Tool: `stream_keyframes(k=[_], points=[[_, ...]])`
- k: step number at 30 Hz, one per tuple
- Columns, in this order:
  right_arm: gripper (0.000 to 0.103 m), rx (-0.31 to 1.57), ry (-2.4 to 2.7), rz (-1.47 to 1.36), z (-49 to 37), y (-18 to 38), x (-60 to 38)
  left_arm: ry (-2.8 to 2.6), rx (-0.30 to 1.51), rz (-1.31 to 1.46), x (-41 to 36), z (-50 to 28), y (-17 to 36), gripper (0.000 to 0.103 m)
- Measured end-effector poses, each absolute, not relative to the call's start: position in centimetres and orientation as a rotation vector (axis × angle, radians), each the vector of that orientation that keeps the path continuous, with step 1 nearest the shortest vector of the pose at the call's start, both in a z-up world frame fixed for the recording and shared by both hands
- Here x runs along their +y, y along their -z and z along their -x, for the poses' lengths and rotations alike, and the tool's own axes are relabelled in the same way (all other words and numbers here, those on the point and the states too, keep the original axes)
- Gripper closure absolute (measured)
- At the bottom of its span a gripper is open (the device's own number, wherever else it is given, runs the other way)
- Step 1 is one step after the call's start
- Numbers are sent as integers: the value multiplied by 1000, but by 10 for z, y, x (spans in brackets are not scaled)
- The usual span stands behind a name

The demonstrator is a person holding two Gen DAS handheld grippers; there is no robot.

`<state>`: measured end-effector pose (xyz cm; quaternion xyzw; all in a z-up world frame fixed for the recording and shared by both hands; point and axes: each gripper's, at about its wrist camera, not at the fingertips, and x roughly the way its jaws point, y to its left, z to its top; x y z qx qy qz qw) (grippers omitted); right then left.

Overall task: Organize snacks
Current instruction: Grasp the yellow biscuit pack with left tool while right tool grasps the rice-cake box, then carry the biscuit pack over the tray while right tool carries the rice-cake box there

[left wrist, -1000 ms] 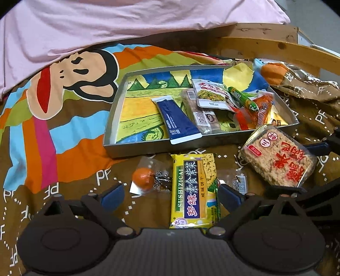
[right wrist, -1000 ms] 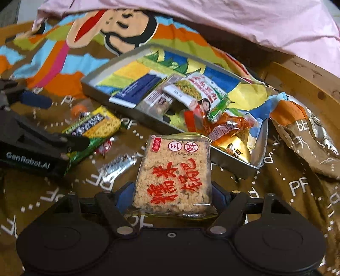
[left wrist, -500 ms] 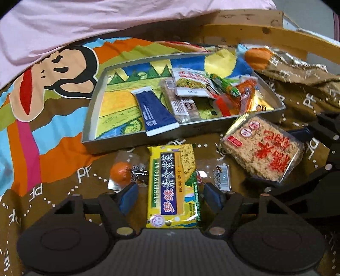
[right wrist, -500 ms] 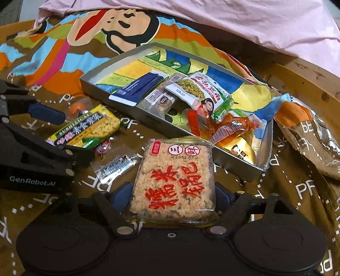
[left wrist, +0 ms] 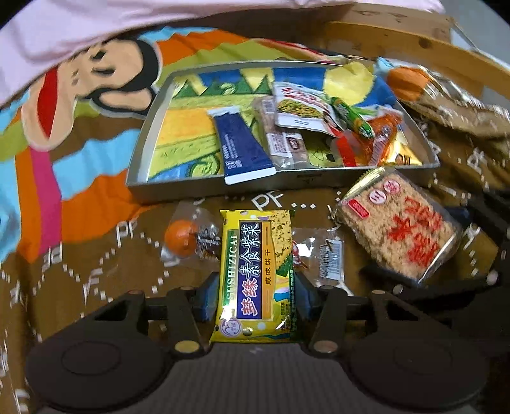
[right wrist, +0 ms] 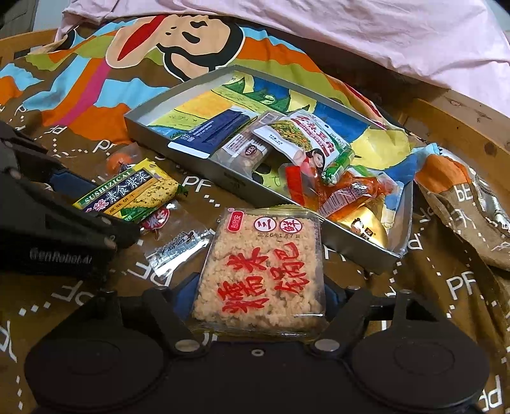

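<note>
A yellow seaweed-cracker packet (left wrist: 255, 274) lies on the brown printed cloth in front of the grey tray (left wrist: 287, 181). My left gripper (left wrist: 256, 296) straddles it, jaws closing, both blue pads against its long edges. In the right wrist view the same packet (right wrist: 127, 194) sits in that gripper (right wrist: 95, 207) at the left. A clear square pack of puffed rice cake (right wrist: 261, 270) with red characters lies between my right gripper's (right wrist: 259, 296) closing jaws, the pads at its sides. The left wrist view shows that pack (left wrist: 398, 229) tilted at the right.
The tray (right wrist: 191, 165) holds a blue sachet (left wrist: 242, 146) and several other snack packs. An orange candy (left wrist: 181, 237) and a small clear wrapper (left wrist: 328, 254) flank the yellow packet. A crumpled bag (right wrist: 471, 207) lies right of the tray; a pink sheet (left wrist: 95, 28) lies behind.
My left jaws have come in from wide apart to the sides of the yellow packet, and the left view has tipped a little. The rice cake pack stays between the right jaws.
</note>
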<state>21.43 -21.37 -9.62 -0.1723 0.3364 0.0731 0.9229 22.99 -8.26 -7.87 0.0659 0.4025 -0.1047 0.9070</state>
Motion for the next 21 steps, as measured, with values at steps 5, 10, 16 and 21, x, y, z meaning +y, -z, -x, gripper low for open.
stream_keyframes(k=[5, 10, 16, 21], points=[[27, 604, -137, 437, -199, 83, -209, 198, 852, -60, -82, -223, 62, 51], [27, 511, -111, 454, -187, 61, -211, 195, 822, -48, -86, -214, 42, 51], [27, 419, -53, 434, -196, 36, -228, 170, 772, -16, -92, -233, 18, 51], [27, 377, -21, 349, -236, 23, -251, 45, 698, -64, -110, -272, 4, 51]])
